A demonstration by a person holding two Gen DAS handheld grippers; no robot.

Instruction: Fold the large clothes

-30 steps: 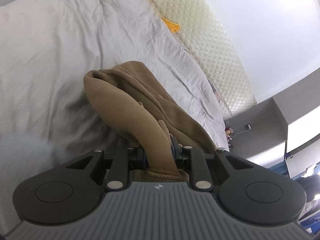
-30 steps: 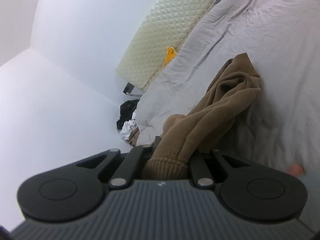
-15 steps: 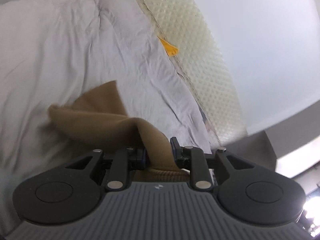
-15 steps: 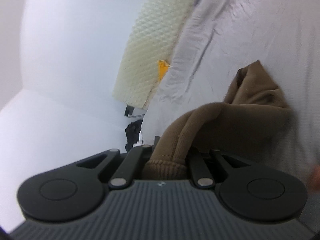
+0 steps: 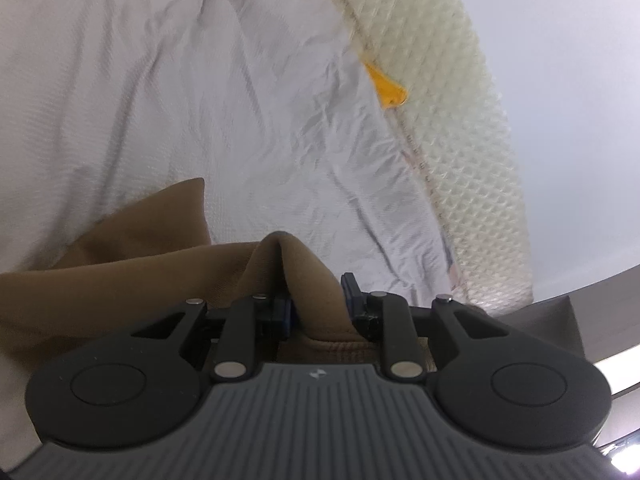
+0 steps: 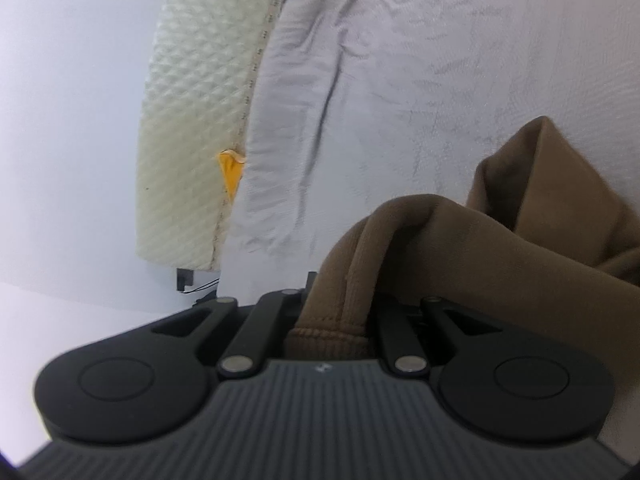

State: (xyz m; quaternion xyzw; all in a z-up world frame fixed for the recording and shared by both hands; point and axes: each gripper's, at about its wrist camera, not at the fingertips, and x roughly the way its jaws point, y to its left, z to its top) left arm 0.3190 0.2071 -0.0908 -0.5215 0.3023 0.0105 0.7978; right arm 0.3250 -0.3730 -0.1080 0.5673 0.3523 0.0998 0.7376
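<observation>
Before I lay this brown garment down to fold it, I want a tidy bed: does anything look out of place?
An orange scrap is wedged between the grey sheet and the quilted cream pad. The sheet is creased.

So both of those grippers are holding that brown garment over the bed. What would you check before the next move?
1. Left gripper has the brown garment between its fingers: ok.
2. Right gripper is clamped on the garment's ribbed edge: ok.
3. Cloth between the two grippers is smooth: not ok, it is bunched into folds.
4. Bed sheet ahead has free room to lay it down: ok.
5. Yellow scrap by the quilted pad lies apart from the garment: ok.
6. Whole garment is untangled: cannot tell, most of it is out of view.
</observation>
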